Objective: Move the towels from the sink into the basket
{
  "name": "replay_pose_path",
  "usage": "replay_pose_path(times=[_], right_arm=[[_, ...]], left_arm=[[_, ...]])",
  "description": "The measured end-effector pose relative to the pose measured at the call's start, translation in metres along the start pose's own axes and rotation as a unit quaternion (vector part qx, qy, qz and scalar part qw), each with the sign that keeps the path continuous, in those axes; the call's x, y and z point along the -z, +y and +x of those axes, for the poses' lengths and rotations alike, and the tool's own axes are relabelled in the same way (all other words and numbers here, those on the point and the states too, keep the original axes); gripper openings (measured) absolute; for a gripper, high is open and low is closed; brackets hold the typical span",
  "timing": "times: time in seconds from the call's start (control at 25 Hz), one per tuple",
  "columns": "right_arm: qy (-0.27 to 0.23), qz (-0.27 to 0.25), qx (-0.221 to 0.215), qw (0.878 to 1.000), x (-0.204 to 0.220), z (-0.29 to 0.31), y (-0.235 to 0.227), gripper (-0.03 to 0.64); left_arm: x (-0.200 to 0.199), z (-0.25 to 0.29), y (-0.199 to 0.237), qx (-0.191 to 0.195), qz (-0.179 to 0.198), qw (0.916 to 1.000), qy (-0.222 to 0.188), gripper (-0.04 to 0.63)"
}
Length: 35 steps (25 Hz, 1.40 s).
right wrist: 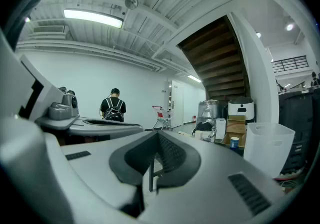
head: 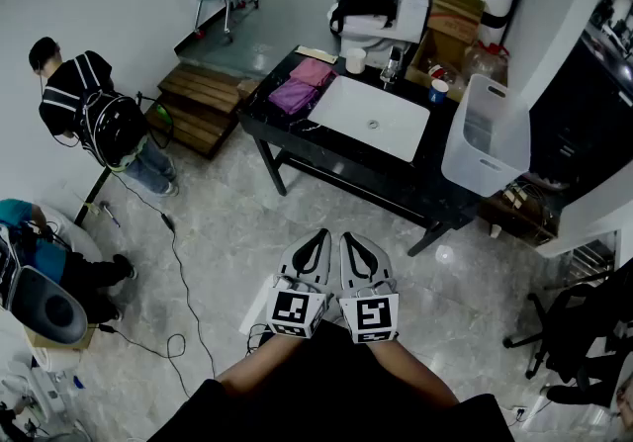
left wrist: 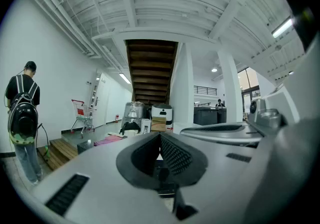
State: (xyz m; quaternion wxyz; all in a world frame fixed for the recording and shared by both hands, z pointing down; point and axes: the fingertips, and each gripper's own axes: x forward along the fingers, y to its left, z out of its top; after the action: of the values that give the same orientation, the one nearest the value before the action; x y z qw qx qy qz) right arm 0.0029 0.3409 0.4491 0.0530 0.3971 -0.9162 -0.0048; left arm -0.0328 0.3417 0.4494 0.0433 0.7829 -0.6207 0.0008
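Head view: two towels (head: 294,94), one basket (head: 462,155).

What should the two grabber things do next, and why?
Probably walk closer to the table first. The left gripper and right gripper are both shut, empty and held low by the person's body. The purple towel and pink towel lie on it beside the sink, well out of reach.

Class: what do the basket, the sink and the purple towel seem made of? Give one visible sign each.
Basket: probably plastic, white, smooth thin walls.
Sink: perhaps ceramic, smooth white basin.
Purple towel: soft cloth, folded, matte.
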Motion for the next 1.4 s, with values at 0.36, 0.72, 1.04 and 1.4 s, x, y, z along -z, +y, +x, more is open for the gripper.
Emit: replay_pose_path(times=[0.36, 0.72, 1.04, 1.4], right_arm=[[-0.011, 0.045, -0.04, 0.998, 0.007, 0.006, -0.009, 0.018], [0.023, 0.058, -0.027, 0.998, 0.026, 0.046, -0.02, 0.019], [0.038, 0.044, -0.033, 0.998, 0.024, 0.128, -0.033, 0.018], [0.044, 0.015, -0.035, 0.998, 0.003, 0.251, -0.034, 0.018]], left_arm=[[0.009, 0.01, -0.003, -0.008, -0.004, 0.9999, -0.006, 0.012], [0.011, 0.043, 0.016, 0.014, 0.024, 0.9996, -0.003, 0.012], [0.017, 0.097, 0.076, 0.023, 0.012, 0.9996, 0.011, 0.012], [-0.001, 0.165, 0.177, 0.026, -0.011, 0.9996, -0.001, 0.012]])
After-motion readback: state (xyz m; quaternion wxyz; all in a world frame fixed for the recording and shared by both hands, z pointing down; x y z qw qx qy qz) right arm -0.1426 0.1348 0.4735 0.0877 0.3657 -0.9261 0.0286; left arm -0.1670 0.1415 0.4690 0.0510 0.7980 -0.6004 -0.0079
